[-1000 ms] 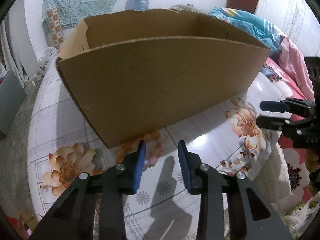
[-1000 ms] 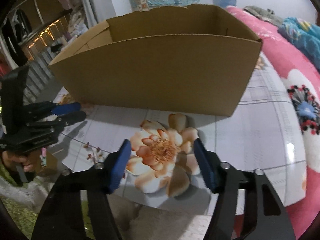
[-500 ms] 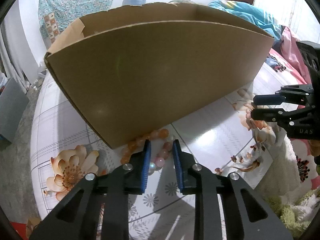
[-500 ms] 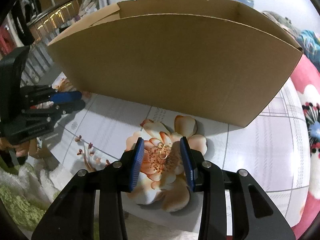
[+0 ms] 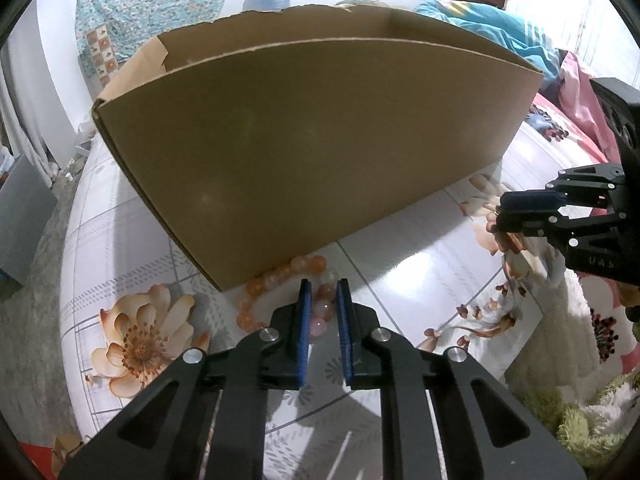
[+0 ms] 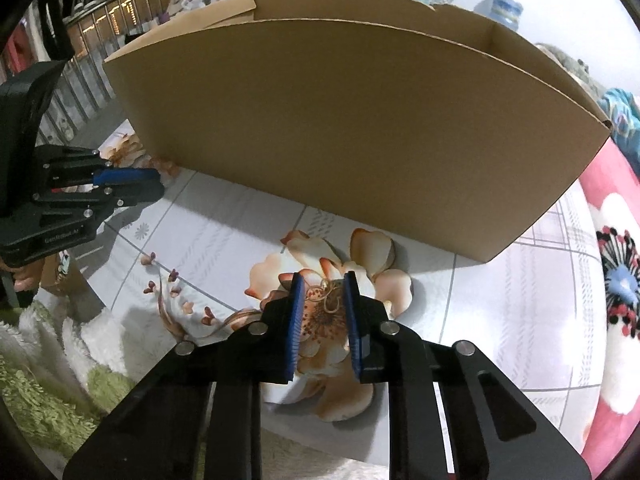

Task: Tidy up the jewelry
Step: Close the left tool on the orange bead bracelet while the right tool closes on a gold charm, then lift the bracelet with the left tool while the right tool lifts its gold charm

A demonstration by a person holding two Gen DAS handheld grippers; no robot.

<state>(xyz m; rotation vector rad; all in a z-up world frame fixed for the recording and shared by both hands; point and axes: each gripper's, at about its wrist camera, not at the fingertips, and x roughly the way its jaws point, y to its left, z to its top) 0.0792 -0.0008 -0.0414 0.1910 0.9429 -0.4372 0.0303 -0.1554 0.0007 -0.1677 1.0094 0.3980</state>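
In front of the cardboard box [image 5: 320,152], the left gripper [image 5: 323,296] is straddling a bead bracelet [image 5: 280,280], jaws narrowed but not visibly clamping; the right gripper [image 6: 323,286] is likewise bracketing gold earrings [image 6: 326,294] on the table [image 6: 224,232].

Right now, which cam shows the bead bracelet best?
Left wrist: the bead bracelet lies on the table by the cardboard box corner, between the left gripper fingers. In the right wrist view I cannot make it out; the left gripper covers that spot.

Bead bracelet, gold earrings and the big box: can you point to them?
Bead bracelet [image 5: 276,276]: left wrist view, on an orange bead.
Gold earrings [image 6: 329,295]: right wrist view, on the hoops.
Cardboard box [image 6: 360,128]: right wrist view, front wall.
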